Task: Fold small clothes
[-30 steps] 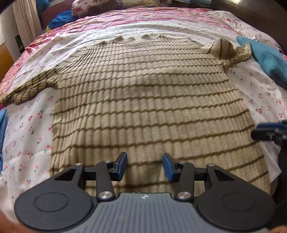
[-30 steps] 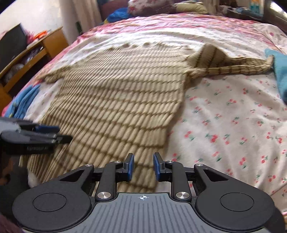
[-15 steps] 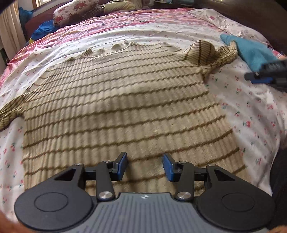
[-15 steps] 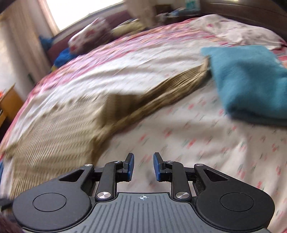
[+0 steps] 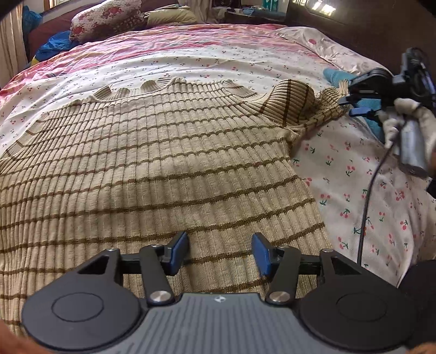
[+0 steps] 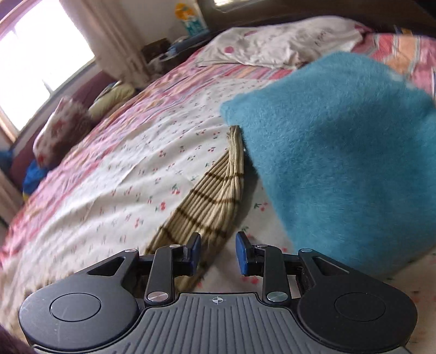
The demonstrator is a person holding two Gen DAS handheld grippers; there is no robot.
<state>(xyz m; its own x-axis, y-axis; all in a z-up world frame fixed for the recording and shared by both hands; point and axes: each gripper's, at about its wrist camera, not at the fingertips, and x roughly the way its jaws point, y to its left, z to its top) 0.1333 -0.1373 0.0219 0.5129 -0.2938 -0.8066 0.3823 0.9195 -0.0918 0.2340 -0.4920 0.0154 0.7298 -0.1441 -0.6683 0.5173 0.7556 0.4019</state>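
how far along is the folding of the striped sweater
Barely started. Done: the striped sweater lies spread flat on the bed. In hand: the right gripper, jaws opening, is over the sleeve beside the blue garment, not gripping it; the left gripper, jaws opening and empty, hovers over the hem. Left: every fold.

The sweater (image 5: 152,168) is beige ribbed knit crossed by thin olive-brown stripes; its sleeve (image 6: 209,201) carries the same stripes, darker near the shoulder. The bedsheet (image 5: 354,174) is white, dotted with small red cherries on green stems, and turns to pink bands farther up the bed. A fuzzy teal cloth (image 6: 340,152) lies at the sleeve's end. The pillow (image 5: 106,16) looks white with red flowers, though it is small and far off. Both grippers are black with blue pads (image 5: 179,252).
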